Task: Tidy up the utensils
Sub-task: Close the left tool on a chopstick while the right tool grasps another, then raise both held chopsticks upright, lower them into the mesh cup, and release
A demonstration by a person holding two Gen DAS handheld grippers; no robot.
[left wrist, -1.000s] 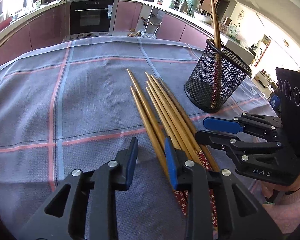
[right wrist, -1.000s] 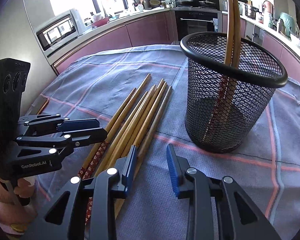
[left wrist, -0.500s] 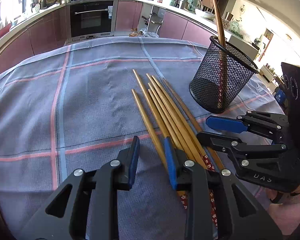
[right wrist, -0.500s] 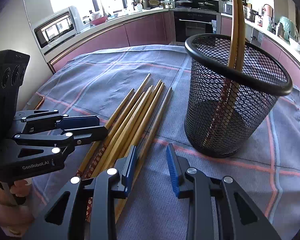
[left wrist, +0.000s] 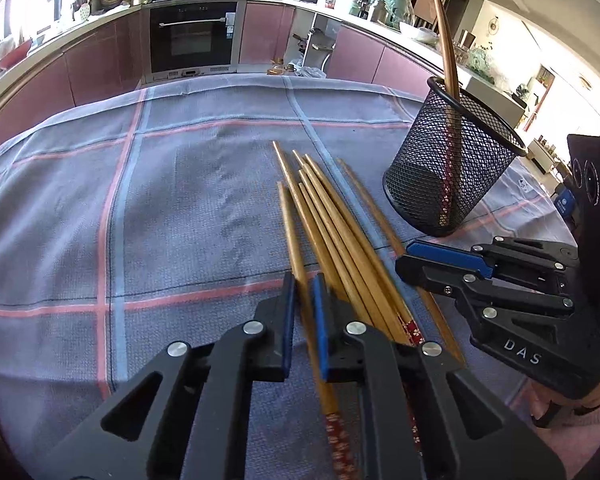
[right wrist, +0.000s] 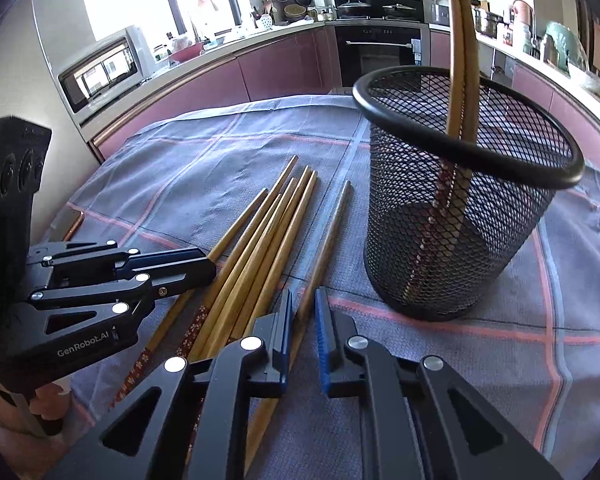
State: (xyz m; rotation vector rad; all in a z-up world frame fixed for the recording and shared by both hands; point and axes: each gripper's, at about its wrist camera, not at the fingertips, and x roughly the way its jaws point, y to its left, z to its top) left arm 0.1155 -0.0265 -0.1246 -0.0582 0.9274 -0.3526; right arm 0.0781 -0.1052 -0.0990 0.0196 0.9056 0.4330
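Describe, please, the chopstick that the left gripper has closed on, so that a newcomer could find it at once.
Start at the black mesh cup standing on the checked tablecloth; beside it lies a fan of wooden chopsticks. The one meant is the chopstick at the fan's outer edge, farthest from the cup. Unlike its neighbours, it runs between the left gripper's blue-padded jaws, which have just closed on it.
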